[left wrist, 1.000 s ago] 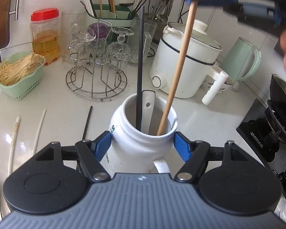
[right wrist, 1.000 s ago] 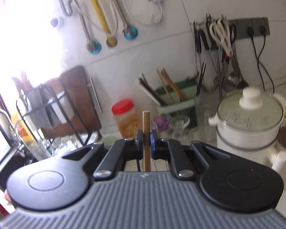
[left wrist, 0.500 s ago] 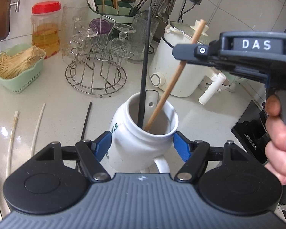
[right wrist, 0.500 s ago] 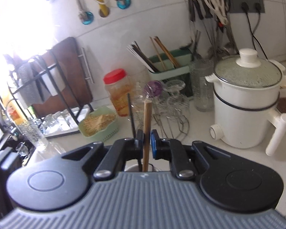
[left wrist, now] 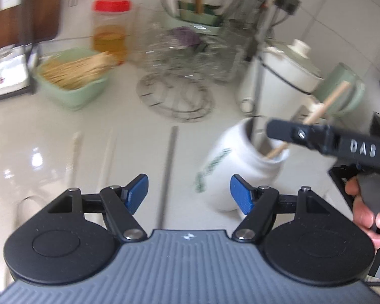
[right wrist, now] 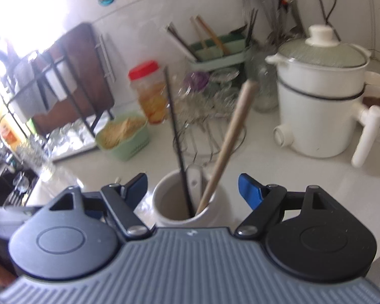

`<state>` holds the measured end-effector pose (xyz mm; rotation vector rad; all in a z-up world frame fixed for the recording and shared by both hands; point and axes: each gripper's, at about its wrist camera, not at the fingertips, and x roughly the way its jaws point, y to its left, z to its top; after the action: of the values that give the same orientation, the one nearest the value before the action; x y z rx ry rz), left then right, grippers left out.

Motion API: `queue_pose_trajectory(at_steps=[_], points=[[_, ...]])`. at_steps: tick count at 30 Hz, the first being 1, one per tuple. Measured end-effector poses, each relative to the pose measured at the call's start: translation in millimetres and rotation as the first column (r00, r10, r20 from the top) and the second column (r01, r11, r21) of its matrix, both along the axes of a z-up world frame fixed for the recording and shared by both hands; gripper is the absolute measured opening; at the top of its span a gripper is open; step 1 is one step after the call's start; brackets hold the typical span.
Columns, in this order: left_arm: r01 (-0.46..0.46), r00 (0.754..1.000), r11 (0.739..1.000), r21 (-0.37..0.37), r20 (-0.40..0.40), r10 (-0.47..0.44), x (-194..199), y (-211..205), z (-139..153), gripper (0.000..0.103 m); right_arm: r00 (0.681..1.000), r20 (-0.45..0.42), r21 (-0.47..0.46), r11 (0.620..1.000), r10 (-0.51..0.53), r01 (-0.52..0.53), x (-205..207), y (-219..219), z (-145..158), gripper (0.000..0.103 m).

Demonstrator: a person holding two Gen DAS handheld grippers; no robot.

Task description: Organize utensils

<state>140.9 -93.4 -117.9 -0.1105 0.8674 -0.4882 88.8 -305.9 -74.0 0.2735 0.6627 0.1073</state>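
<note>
A white mug (left wrist: 230,162) with green lettering stands on the counter and holds a wooden chopstick (right wrist: 228,141), a black chopstick (right wrist: 176,136) and a white spoon (right wrist: 195,182). It also shows in the right wrist view (right wrist: 162,212). My right gripper (right wrist: 192,185) is open just above the mug, its jaws on either side of the utensils. My left gripper (left wrist: 188,190) is open and empty, left of the mug. A black chopstick (left wrist: 168,174) and two pale chopsticks (left wrist: 109,152) lie on the counter ahead of it.
A green basket of sticks (left wrist: 73,76), a red-lidded jar (left wrist: 111,25), a wire rack of glasses (left wrist: 179,81), a white electric pot (right wrist: 319,93) and a green kettle (left wrist: 342,93) stand behind. A dish rack (right wrist: 38,101) is at the left.
My right gripper has opened and let the wooden chopstick go into the mug. My left gripper has let go of the mug and swung left.
</note>
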Motion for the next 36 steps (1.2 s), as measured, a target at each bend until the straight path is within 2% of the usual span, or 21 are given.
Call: queue_pose_trajectory(at_steps=[4, 6, 8, 14, 19, 24, 26, 29, 32, 36], points=[[-0.085, 0.996, 0.996, 0.026, -0.022, 0.085, -3, 38, -3, 0.076, 0.999, -0.035, -0.068, 0.998, 0.014, -0.016, 6, 17, -13, 0.080], [-0.128, 0.991, 0.991, 0.045, -0.020, 0.129, -6, 58, -3, 0.076, 0.999, -0.046, -0.099, 0.995, 0.015, -0.020, 8, 25, -19, 0.086], [-0.182, 0.983, 0.982, 0.060, -0.019, 0.183, -9, 80, -2, 0.076, 0.999, -0.053, -0.154, 0.988, 0.008, -0.016, 10, 33, -25, 0.085], [-0.350, 0.934, 0.931, 0.102, -0.035, 0.355, -13, 152, -4, 0.076, 0.999, -0.043, -0.247, 0.969, -0.013, 0.002, 13, 48, -34, 0.089], [-0.432, 0.894, 0.882, 0.185, -0.037, 0.446, -11, 211, -10, 0.075, 0.999, -0.048, -0.307, 0.952, -0.010, -0.005, 13, 55, -37, 0.089], [-0.461, 0.867, 0.852, 0.247, -0.078, 0.492, 4, 262, -27, 0.060, 0.997, -0.076, -0.387, 0.922, -0.016, -0.014, 20, 69, -41, 0.091], [-0.461, 0.862, 0.852, 0.248, -0.105, 0.497, 10, 278, -36, 0.048, 0.996, -0.082, -0.408, 0.913, -0.025, -0.011, 22, 72, -42, 0.091], [-0.434, 0.873, 0.870, 0.234, -0.131, 0.470, 23, 287, -48, 0.039, 0.996, -0.084, -0.409, 0.913, -0.036, -0.001, 22, 73, -43, 0.091], [-0.390, 0.893, 0.885, 0.256, -0.132, 0.431, 37, 280, -56, 0.033, 0.995, -0.083, -0.411, 0.912, -0.047, 0.009, 22, 74, -43, 0.091], [-0.356, 0.909, 0.902, 0.244, -0.134, 0.395, 47, 276, -60, 0.030, 0.995, -0.083, -0.415, 0.910, -0.058, 0.019, 23, 77, -43, 0.091]])
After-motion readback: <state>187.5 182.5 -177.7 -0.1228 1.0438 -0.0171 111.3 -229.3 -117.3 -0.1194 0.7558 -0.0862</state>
